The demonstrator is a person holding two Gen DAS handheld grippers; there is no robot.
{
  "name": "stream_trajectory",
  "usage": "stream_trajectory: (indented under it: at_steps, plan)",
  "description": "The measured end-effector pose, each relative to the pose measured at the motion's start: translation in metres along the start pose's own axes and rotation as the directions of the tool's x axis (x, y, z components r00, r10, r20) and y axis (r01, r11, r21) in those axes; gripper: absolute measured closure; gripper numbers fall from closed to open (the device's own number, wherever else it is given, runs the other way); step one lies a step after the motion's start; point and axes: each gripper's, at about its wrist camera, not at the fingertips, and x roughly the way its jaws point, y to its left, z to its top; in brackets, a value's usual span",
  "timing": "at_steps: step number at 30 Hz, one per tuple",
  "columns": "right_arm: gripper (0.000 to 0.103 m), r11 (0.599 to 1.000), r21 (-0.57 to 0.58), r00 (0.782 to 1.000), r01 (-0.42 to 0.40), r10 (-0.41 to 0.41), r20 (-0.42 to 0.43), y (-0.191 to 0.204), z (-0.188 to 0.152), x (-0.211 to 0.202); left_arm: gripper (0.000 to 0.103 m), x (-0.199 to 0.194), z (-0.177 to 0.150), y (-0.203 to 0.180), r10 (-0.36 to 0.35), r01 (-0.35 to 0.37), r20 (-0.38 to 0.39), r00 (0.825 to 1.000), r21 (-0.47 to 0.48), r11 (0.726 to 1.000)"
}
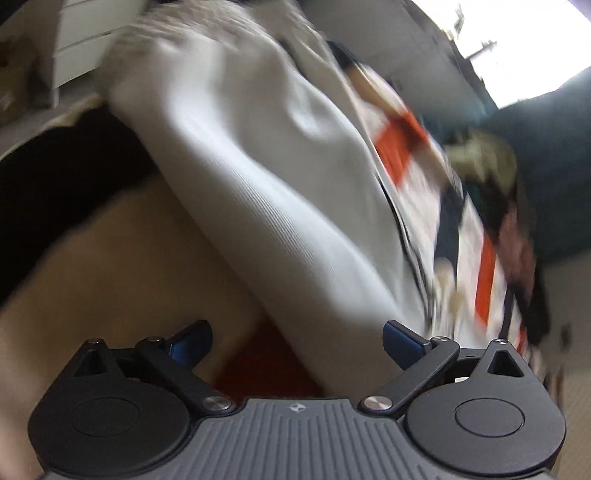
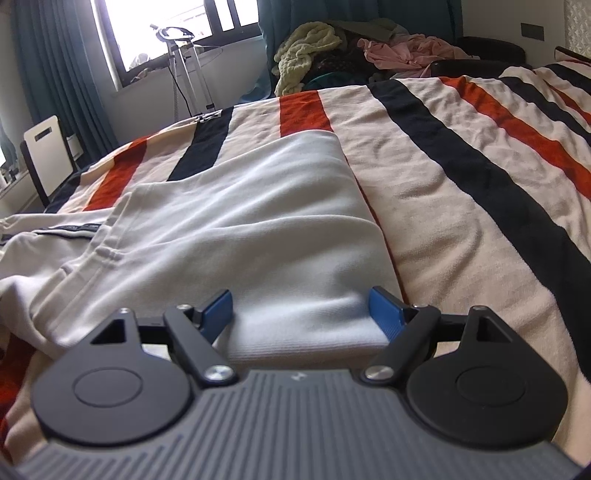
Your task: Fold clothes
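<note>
Left gripper [image 1: 297,341]: jaws spread wide, gripping nothing. The left wrist view is tilted and motion-blurred. A white garment [image 1: 258,177] fills the centre of it, running diagonally from upper left to lower right, its lower end just beyond the blue fingertips [image 1: 400,341]. The striped blanket [image 1: 476,266] shows to its right.

Right gripper [image 2: 303,310]: jaws also spread apart, not clamped on anything. The white garment [image 2: 258,229] lies flat on the striped blanket [image 2: 461,177], with its near edge between the two fingers and its right edge forming a straight fold line. Whether the fingers touch the cloth cannot be determined. A pile of clothes [image 2: 343,48] sits beyond the far edge of the bed, near a window [image 2: 159,29].
</note>
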Motion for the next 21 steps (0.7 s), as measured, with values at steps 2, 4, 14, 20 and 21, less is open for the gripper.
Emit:
stream_trajectory:
  at_steps: [2, 4, 14, 20, 21]
  plan:
    - [0.02, 1.0, 0.004, 1.0, -0.002, 0.002, 0.003, -0.001, -0.001, -0.001, 0.006, 0.001, 0.012, 0.019, -0.045, 0.048, 0.026, 0.999, -0.092, 0.995]
    - [0.02, 1.0, 0.007, 1.0, -0.001, 0.001, 0.004, -0.001, -0.001, -0.001, 0.007, -0.001, 0.017, 0.033, -0.088, 0.098, 0.062, 0.994, -0.182, 0.978]
    - [0.02, 1.0, 0.001, 1.0, 0.009, -0.009, 0.007, 0.002, -0.002, -0.001, 0.023, -0.025, 0.035, 0.033, -0.072, 0.126, 0.332, 0.941, -0.144, 0.981]
    - [0.02, 1.0, -0.004, 1.0, 0.014, -0.014, 0.009, 0.003, -0.003, -0.001, 0.035, -0.011, 0.046, 0.036, -0.015, 0.083, 0.334, 0.943, -0.189, 0.979]
    - [0.02, 1.0, -0.005, 1.0, 0.015, -0.015, 0.009, 0.003, -0.003, -0.001, 0.039, -0.012, 0.048, 0.034, -0.009, 0.078, 0.353, 0.936, -0.183, 0.98]
